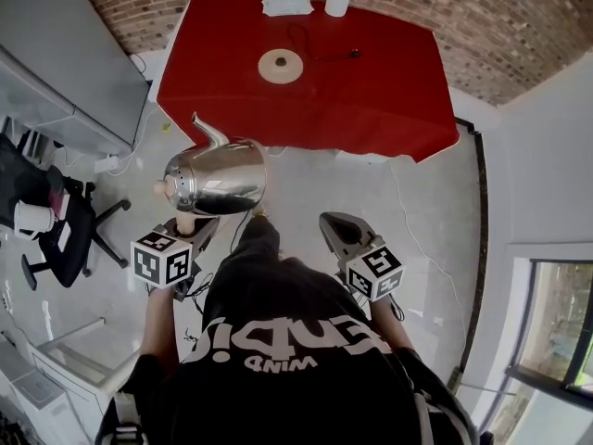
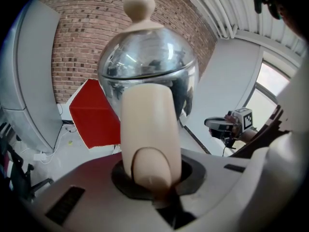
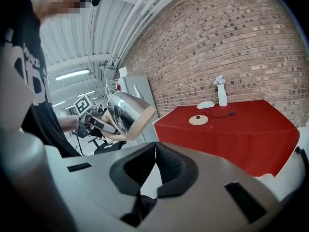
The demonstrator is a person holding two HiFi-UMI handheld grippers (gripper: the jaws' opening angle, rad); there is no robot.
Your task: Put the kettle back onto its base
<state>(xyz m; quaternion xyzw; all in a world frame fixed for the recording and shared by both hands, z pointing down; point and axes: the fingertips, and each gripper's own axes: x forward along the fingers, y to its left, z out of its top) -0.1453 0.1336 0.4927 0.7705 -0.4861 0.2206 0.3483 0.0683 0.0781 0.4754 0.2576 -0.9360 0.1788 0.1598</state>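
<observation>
Done: the kettle (image 1: 218,176) is lifted and carried in the air by its cream handle (image 2: 147,129).
Left: the whole approach and the set-down; nothing stands on the base (image 1: 281,66) yet.
Kettle's place: well short of the base, over the floor on the person's side of the red tabletop (image 1: 389,100) that carries the base.
Left claw (image 1: 185,222): clamped on the handle, on the side of the kettle away from the base.
Right claw (image 1: 338,225): jaws together on nothing, also well short of the base.
Spout (image 1: 208,130): points toward the base.
Long axis: tipped, judging by both views; lid knob (image 1: 159,190) to the person's left, flat bottom to the right, not facing down as the base needs.
</observation>
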